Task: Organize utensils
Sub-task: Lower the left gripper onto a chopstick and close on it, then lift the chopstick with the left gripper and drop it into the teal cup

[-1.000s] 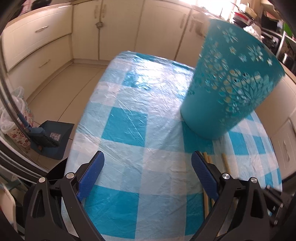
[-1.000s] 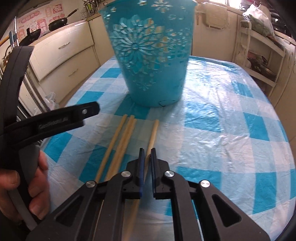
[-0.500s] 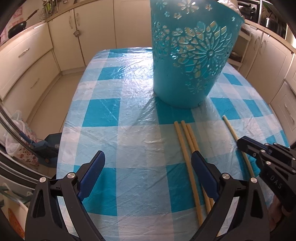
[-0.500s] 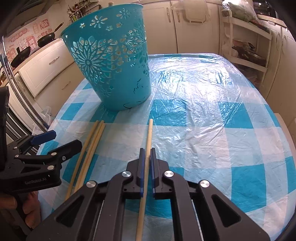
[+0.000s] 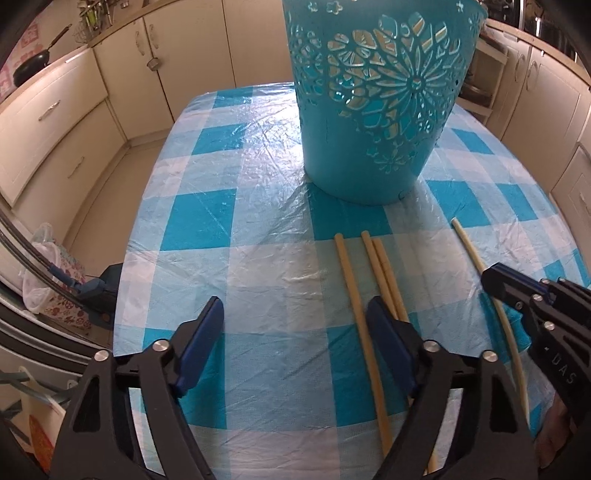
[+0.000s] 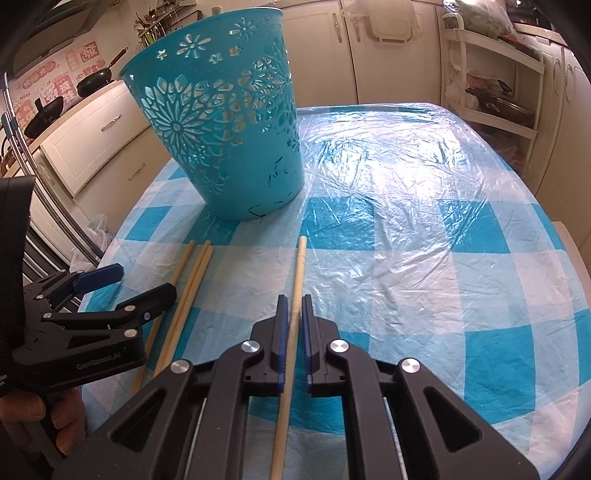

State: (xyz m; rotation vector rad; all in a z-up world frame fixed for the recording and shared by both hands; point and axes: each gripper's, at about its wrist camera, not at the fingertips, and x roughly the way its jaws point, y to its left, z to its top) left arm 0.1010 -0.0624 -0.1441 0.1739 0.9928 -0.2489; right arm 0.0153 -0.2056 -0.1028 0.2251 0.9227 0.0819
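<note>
One chopstick is clamped in the right gripper; three chopsticks are left beside the basket, the left gripper closing, empty.

- A home kitchen, lived in and a little crowded.
- Cream cabinets with metal handles run along the walls, and drawers sit below a worktop.
- A black frying pan rests on that worktop; 2 more dark pans stand against a wall covered in red-and-white stickers.
- A rack of cooking utensils stands on the worktop behind.
- An open white shelf unit holds a lidded pan.
- The table wears a blue-and-white checked cloth under clear plastic sheeting.
- A plastic bag sits on the tiled floor.
</note>
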